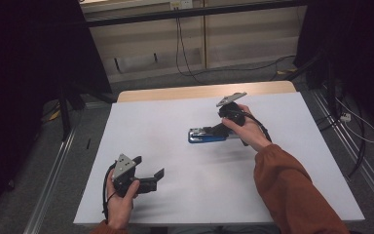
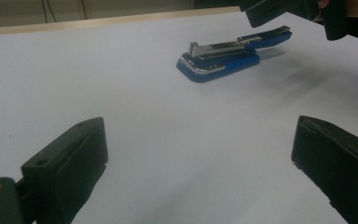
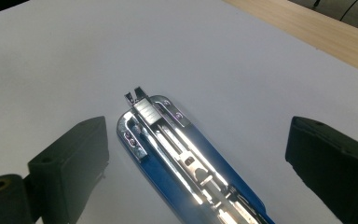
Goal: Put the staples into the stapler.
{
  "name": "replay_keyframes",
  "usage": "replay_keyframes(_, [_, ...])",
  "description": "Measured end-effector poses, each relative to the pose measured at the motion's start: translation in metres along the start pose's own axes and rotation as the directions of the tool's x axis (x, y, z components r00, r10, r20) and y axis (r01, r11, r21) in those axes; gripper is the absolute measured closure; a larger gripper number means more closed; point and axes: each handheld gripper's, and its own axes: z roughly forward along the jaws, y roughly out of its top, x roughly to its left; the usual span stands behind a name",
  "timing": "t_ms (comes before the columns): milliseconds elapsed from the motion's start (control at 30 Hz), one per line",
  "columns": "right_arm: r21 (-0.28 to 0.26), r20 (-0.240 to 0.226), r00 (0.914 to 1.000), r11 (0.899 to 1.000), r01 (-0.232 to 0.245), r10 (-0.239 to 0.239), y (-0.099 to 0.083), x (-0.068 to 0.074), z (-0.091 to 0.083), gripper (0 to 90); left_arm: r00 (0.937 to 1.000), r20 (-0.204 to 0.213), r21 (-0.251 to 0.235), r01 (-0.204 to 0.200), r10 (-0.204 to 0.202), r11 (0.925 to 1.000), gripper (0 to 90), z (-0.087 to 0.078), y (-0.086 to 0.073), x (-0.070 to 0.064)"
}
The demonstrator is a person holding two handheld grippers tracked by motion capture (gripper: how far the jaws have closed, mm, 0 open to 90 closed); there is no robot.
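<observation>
Here the right gripper hangs just over the near end of the stapler, jaws spread wide, one on each side of it, nothing held. The right gripper view looks down the stapler lengthwise: blue base, bright metal magazine on top, its top arm apparently lifted.

Left gripper rests low at the near left of the table, jaws also wide apart and empty, well apart from the stapler, facing it.

Step in hand, as I read it: take hold of the stapler. To do it well, lower squarely so both jaws meet the long blue sides, not the polished metal, which looks slippery. Grip near the middle to stop it pivoting. The raised arm could snag a jaw; keep clear of it.

Surface: plain white tabletop, smooth, wooden strip along the far edge. Room: dim, dark curtains either side, cables down the back wall and across the grey floor.
</observation>
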Motion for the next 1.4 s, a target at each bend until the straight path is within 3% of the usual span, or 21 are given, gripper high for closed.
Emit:
replay_keyframes(100, [0.010, 0.032, 0.9995, 1.000, -0.004, 0.004, -0.004, 0.001, -0.004, 6.7, 1.0000, -0.002, 0.000, 0.001, -0.001, 1.0000, 3.7, 0.000, 0.000, 0.001])
replay_keyframes(200, [-0.022, 0.080, 0.9967, 1.000, -0.012, 0.013, -0.008, 0.001, -0.009, 6.6, 1.0000, -0.008, -0.011, 0.005, -0.005, 0.9999, 3.7, -0.001, 0.000, 0.000])
replay_keyframes(500, [-0.097, 0.137, 0.9893, 0.995, -0.037, 0.050, -0.021, 0.005, -0.029, 6.8, 1.0000, -0.006, -0.003, 0.000, 0.000, 1.0000, 3.7, 0.000, 0.000, 0.000])
replay_keyframes(933, [-0.188, 0.187, 0.9799, 0.982, -0.034, 0.070, -0.039, 0.013, -0.055, 7.6, 0.9999, -0.010, -0.006, 0.003, -0.003, 1.0000, 3.8, 0.000, 0.000, 0.000])
replay_keyframes(1133, [-0.167, 0.215, 0.9747, 0.986, -0.026, 0.062, -0.052, 0.016, -0.058, 7.6, 1.0000, -0.004, -0.007, 0.007, -0.007, 1.0000, 3.8, 0.000, 0.000, 0.000])
replay_keyframes(1400, [-0.190, 0.220, 0.9715, 0.981, -0.047, 0.089, -0.069, 0.019, -0.066, 6.9, 1.0000, -0.004, -0.004, 0.006, -0.006, 1.0000, 3.7, -0.001, 0.000, 0.001])
